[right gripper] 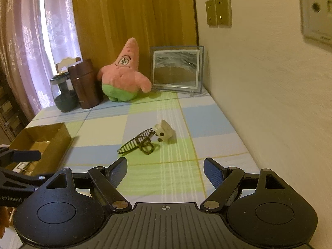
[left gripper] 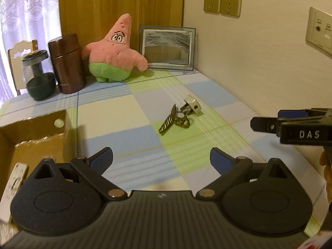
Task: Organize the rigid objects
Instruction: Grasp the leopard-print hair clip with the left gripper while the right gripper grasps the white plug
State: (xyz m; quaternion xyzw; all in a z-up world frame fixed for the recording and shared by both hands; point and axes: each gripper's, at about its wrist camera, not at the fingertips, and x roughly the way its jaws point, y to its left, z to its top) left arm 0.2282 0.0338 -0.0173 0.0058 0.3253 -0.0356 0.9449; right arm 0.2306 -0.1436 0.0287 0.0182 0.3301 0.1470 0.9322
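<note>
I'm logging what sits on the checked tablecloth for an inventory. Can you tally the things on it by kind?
Hair clip: 1
White plug adapter: 1
Cardboard box: 1
Plush starfish toy: 1
Framed sand picture: 1
Brown canister: 1
Glass jar with dark lid: 1
Total: 7

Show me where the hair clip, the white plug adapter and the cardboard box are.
hair clip (right gripper: 136, 143), right wrist view, on its striped upper jaw.
white plug adapter (right gripper: 165, 131), right wrist view, on its white body.
cardboard box (left gripper: 35, 128), left wrist view, on its inner back wall.
</note>
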